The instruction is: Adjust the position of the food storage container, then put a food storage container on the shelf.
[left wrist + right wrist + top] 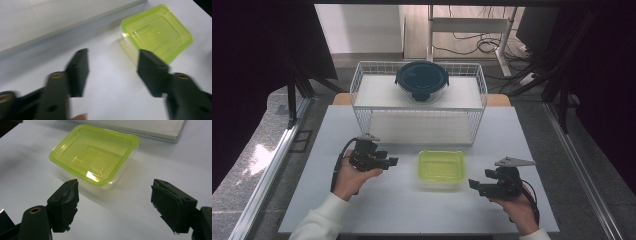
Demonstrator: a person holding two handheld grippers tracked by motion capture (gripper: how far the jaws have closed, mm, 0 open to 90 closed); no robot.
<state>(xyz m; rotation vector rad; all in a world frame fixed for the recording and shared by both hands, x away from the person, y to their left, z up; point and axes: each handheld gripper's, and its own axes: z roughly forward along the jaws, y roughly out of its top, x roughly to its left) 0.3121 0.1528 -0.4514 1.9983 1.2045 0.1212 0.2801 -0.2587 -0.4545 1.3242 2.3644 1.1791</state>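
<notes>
A clear rectangular box with a yellow-green lid [441,167] sits on the white table [402,205], between my two hands. My left gripper [391,161] hovers just left of the box, its jaws pointing toward it. In the left gripper view the box [156,32] lies ahead and to the right of the left gripper [113,52], whose blurred jaws stand apart with nothing between them. My right gripper [472,184] is held to the right of the box and slightly nearer me. The right gripper [115,182] is open, the box [95,155] a short way beyond its jaws.
A white wire basket [419,125] stands at the back of the table. A round glass container with a dark blue lid [422,80] rests inside it. Beyond the table are a desk frame and cables on the floor.
</notes>
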